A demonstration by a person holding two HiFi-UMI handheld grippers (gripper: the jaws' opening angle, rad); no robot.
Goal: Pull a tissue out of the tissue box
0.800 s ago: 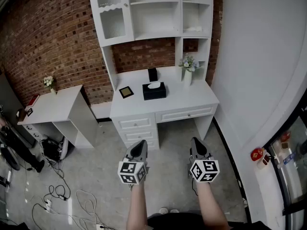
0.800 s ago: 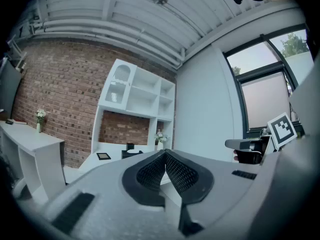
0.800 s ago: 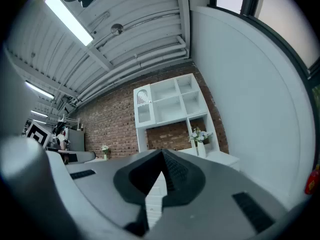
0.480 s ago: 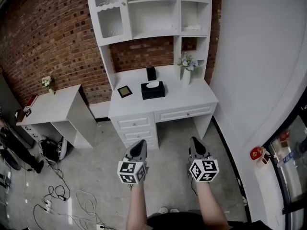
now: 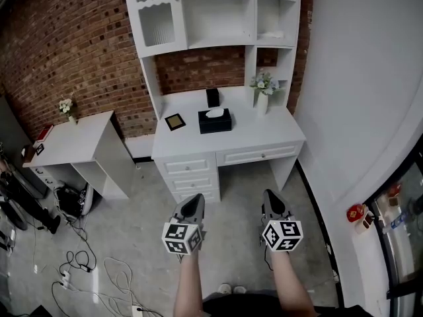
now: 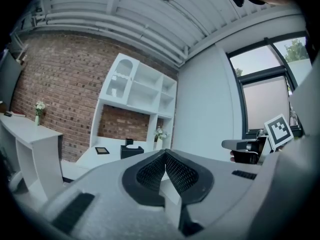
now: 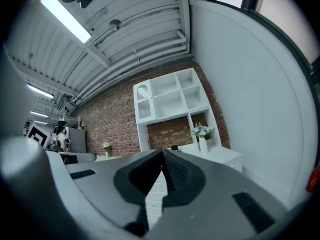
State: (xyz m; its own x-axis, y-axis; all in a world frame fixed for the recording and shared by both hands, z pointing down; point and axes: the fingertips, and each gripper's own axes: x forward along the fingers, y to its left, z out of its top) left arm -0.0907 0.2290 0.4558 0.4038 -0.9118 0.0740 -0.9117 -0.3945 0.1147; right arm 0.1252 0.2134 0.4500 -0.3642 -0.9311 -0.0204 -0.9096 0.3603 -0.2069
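A black tissue box (image 5: 215,121) with a white tissue (image 5: 214,113) sticking out of its top stands on the white desk (image 5: 264,134), far ahead of both grippers. In the left gripper view the tissue box (image 6: 131,150) shows small on the desk. My left gripper (image 5: 193,205) and right gripper (image 5: 271,200) are held level side by side over the floor, well short of the desk. Both have their jaws together with nothing between them.
On the desk also stand a small framed picture (image 5: 174,121), a black object (image 5: 213,97) behind the box and a white vase of flowers (image 5: 262,92). A hutch with shelves (image 5: 211,12) rises above. A lower white side table (image 5: 73,144) stands left; cables (image 5: 86,269) lie on the floor.
The desk and tissue box sit slightly lower and to the right in the head view than before, as the head has shifted. Both grippers keep their place in the view, still shut.
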